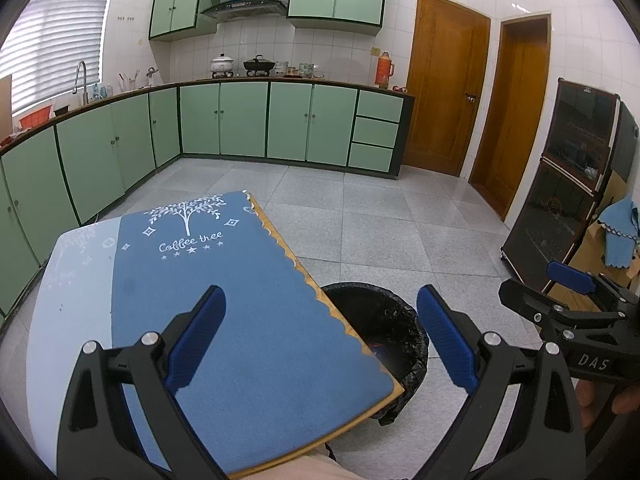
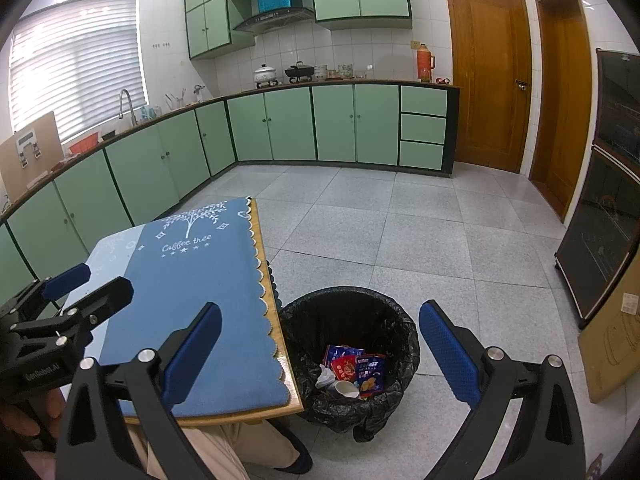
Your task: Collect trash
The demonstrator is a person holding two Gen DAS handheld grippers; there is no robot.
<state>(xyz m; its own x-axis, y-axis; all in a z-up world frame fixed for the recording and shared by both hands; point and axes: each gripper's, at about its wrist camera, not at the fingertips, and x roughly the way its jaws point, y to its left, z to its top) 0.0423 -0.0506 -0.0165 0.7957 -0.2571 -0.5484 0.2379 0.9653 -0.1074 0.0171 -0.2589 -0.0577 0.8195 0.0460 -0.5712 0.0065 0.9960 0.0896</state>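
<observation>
A trash bin with a black liner (image 2: 384,316) stands on the floor at the table's right edge; it also shows in the left wrist view (image 1: 372,300). Inside it lie snack wrappers (image 2: 360,368), crumpled white paper and a white cup (image 2: 347,389). My left gripper (image 1: 320,336) is open and empty above the blue table mat (image 1: 240,300). My right gripper (image 2: 320,348) is open and empty above the bin's near rim. Each gripper appears in the other's view: the right one (image 1: 560,296), the left one (image 2: 86,284).
The wooden table (image 2: 296,396) carries the blue "Coffee tree" mat (image 2: 188,280). Green cabinets (image 2: 280,128) line the left and far walls. Two wooden doors (image 2: 488,80) and a dark glass cabinet (image 2: 608,184) stand to the right. A cardboard box (image 2: 612,336) leans nearby.
</observation>
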